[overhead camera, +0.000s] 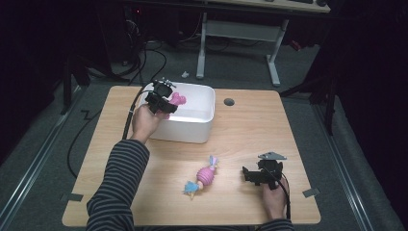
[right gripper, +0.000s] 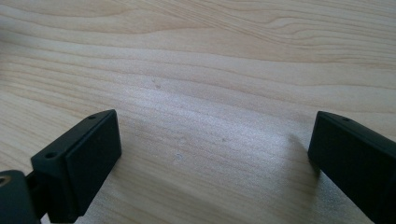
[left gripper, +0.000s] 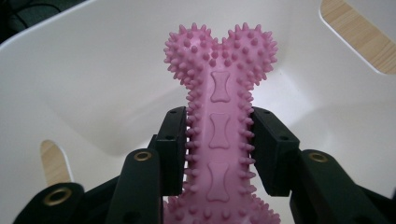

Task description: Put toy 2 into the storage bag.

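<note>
Pink bone: a spiked rubber chew bone (left gripper: 219, 135), clamped by its shaft in the left gripper (left gripper: 219, 154), its heart-shaped end pointing ahead of the jaws into the white tub (left gripper: 93, 70).
Left gripper: jaws pressed together on both sides of the bone's shaft, pads biting into the spikes; in the high view the left gripper (overhead camera: 161, 98) hangs over the tub's near-left corner with the bone (overhead camera: 178, 99) above the inside.
White tub: under and ahead of the left gripper; its floor around the bone looks bare as far as the views show.
Right gripper: jaws wide apart, nothing between them, resting low over bare wood (right gripper: 210, 93); in the high view the right gripper (overhead camera: 255, 174) sits at the table's near-right.
Second toy: a pink-and-blue toy (overhead camera: 203, 177) lies on the table just left of the right gripper, untouched.
Progress: by my reading the bone is carried to the tub but not yet let go; releasing it remains, then fetching the second toy.
</note>
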`<state>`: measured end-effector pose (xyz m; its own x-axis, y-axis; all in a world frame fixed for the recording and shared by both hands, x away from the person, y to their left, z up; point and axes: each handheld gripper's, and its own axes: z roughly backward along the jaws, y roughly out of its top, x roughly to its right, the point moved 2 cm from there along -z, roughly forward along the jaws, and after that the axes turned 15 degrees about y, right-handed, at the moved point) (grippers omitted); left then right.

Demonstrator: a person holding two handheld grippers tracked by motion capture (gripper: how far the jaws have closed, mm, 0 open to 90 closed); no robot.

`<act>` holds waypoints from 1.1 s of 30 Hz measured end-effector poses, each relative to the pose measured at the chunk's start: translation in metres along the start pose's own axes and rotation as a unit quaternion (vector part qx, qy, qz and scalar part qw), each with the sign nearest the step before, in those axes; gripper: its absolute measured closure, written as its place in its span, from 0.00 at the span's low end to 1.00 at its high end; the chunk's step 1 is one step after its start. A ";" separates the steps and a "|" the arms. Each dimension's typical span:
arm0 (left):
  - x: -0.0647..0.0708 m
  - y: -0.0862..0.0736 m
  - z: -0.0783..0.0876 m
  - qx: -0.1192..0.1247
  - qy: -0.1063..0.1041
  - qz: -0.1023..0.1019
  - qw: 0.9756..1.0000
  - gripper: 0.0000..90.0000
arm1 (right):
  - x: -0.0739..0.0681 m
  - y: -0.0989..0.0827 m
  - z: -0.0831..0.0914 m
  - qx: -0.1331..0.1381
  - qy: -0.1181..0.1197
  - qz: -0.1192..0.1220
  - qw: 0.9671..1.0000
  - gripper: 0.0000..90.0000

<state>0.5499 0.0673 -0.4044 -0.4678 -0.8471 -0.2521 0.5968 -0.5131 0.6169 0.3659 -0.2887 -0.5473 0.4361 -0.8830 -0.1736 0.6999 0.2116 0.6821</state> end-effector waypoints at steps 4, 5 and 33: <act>0.003 -0.002 -0.002 -0.005 -0.003 -0.005 1.000 0.65 | 0.000 0.000 0.000 0.000 0.000 0.000 1.000 0.03; 0.003 -0.002 -0.003 -0.005 -0.004 -0.005 1.000 0.65 | 0.000 0.000 0.000 0.000 0.000 0.000 1.000 0.03; -0.007 -0.017 0.047 0.042 -0.018 0.004 0.999 0.41 | 0.000 0.000 0.000 0.000 0.001 0.001 1.000 0.02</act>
<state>0.5124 0.0884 -0.3786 -0.4875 -0.8449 -0.2203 0.5452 -0.4916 0.6791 0.3661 -0.2886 -0.5474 0.4379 -0.8821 -0.1737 0.6998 0.2133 0.6817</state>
